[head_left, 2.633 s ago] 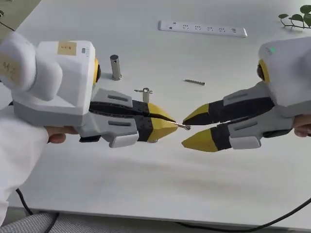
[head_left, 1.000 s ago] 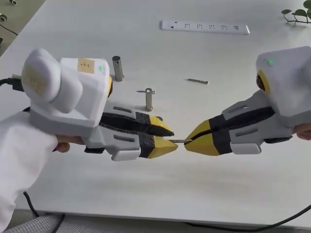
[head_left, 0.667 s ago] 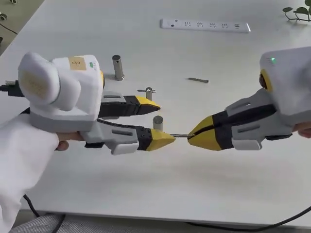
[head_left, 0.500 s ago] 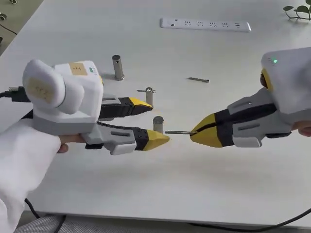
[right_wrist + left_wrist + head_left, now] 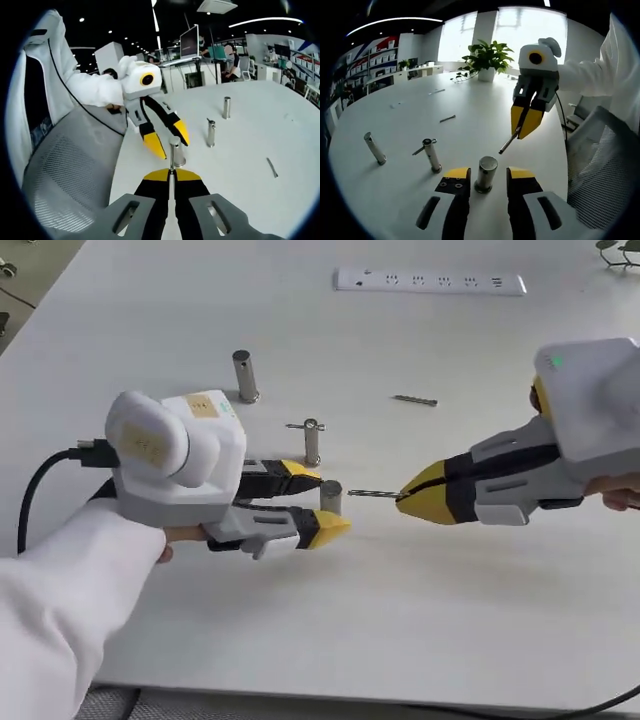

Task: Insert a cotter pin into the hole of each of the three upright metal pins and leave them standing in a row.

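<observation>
Pinches a cotter pin (image 5: 372,494) between the fully closed yellow tips of the right gripper (image 5: 402,498), shaft level and pointing left. Aims its free end at the upper part of the nearest metal pin (image 5: 330,497), tip just beside it, contact impossible to judge. Holds the left gripper (image 5: 487,173) spread wide with nothing in its grasp. Sets one yellow tip on either side of that upright pin, a gap showing on both sides in the left gripper view.

Shows a second metal pin (image 5: 312,443) standing just beyond, slightly left, already carrying a fitted cotter pin (image 5: 298,426) through its head, with the end sticking out to the left. Shows a third metal pin (image 5: 244,375) upright farther back and farther left, well apart from the other two.

Includes a loose cotter pin (image 5: 415,399) lying flat on the white table (image 5: 330,630), far and right of the three pins. Takes in a white power strip (image 5: 428,281) lying far back on the table, its lettering too small to read.

Bears a small tan sticker (image 5: 203,405) on the left gripper's white housing, marks illegible, and a green light (image 5: 555,362) on the right gripper's housing. Trails a black cable (image 5: 35,502) at the near left, above a white sleeve (image 5: 60,600). Catches a potted plant (image 5: 486,57) at the table's far end in the left gripper view.
</observation>
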The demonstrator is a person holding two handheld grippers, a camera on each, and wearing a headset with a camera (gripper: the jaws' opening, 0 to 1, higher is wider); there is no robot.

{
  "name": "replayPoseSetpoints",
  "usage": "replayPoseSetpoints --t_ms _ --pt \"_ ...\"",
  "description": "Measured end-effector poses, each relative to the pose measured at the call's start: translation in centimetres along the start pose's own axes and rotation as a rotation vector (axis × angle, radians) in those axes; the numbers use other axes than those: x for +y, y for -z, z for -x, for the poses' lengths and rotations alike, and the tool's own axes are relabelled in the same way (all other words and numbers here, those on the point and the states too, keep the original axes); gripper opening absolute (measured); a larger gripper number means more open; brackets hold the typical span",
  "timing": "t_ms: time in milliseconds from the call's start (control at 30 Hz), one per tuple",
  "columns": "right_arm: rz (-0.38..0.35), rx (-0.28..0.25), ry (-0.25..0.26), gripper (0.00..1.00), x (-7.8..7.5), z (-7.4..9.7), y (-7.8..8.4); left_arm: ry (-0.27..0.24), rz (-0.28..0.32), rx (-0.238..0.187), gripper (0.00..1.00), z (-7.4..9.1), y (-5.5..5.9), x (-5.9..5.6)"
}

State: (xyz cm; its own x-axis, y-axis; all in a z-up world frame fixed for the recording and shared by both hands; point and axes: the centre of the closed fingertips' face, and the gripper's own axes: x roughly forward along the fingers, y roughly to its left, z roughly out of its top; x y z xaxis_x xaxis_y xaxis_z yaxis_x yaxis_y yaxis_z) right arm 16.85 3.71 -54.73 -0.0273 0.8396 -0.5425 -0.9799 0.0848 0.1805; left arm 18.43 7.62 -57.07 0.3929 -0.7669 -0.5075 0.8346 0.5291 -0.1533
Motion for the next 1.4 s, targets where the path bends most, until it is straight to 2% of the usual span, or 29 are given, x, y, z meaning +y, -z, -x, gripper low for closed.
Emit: replayPoseSetpoints --t_ms 100,267,533,1000,1167,1400 --pt "-0.005 -0.006 -0.003 0.00 -0.6 -0.1 0.0 0.003 0.004 0.010 0.26 -0.3 0.3 0.1" --pt "0.000 -0.011 -0.012 0.00 -0.4 -0.4 -0.1 0.007 0.006 0.034 0.25 -0.5 0.9 0.1" --pt "-0.003 -0.007 -0.021 0.00 -0.4 -0.7 0.3 0.003 -0.003 0.054 0.13 -1.0 1.4 0.3" --pt "0.000 -0.005 -0.039 0.00 -0.3 -1.4 0.3 0.022 -0.019 0.055 0.13 -1.0 1.7 0.1" --pt "0.036 0.030 -0.051 0.00 -0.4 -2.1 0.5 0.029 -0.024 0.062 0.13 -1.0 1.8 0.0" --pt "0.049 0.039 -0.049 0.00 -0.9 -2.8 0.3 0.030 -0.011 0.066 0.13 -1.1 2.0 0.0"
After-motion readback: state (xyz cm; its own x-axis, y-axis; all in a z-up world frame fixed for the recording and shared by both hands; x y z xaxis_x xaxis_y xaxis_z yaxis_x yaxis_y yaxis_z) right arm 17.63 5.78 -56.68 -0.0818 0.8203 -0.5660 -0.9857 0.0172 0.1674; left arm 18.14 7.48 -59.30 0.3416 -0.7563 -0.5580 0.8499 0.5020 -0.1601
